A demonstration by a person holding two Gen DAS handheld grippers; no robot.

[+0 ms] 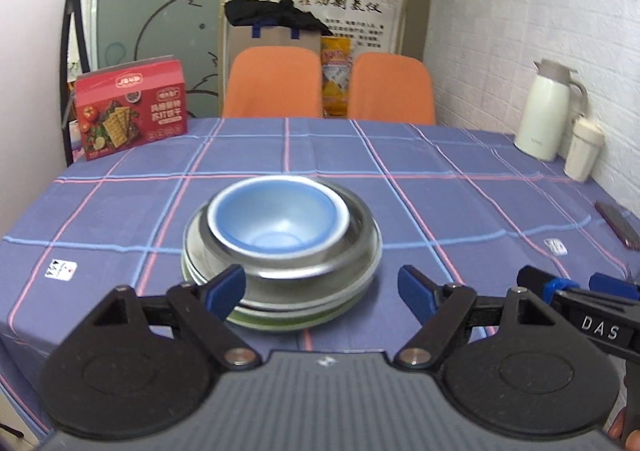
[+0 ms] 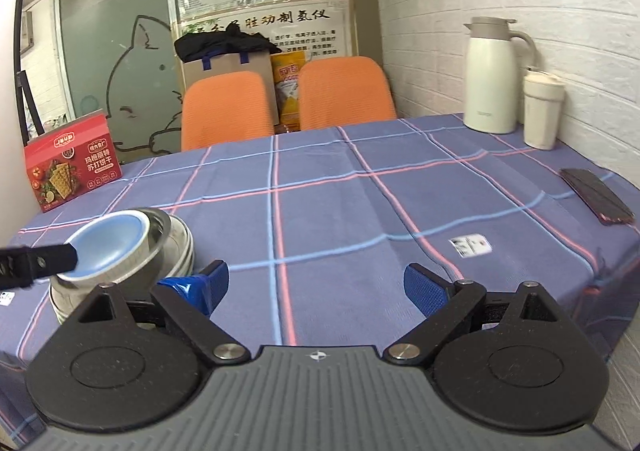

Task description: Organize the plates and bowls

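A stack stands on the checked tablecloth: a blue bowl (image 1: 276, 217) sits inside a steel bowl (image 1: 316, 267), on plates with a green plate (image 1: 280, 321) at the bottom. My left gripper (image 1: 320, 291) is open and empty just in front of the stack, its left fingertip near the rim. In the right wrist view the stack (image 2: 132, 247) is at the left, with the left gripper's finger (image 2: 40, 263) across it. My right gripper (image 2: 316, 287) is open and empty over the cloth to the right of the stack; it also shows in the left wrist view (image 1: 576, 291).
A red cracker box (image 1: 132, 107) stands at the far left. A white jug (image 2: 492, 75) and a cup (image 2: 542, 111) stand by the wall at the far right. A phone (image 2: 596, 199) and small cards (image 2: 470, 245) lie on the cloth. Two orange chairs (image 1: 328, 87) stand behind the table.
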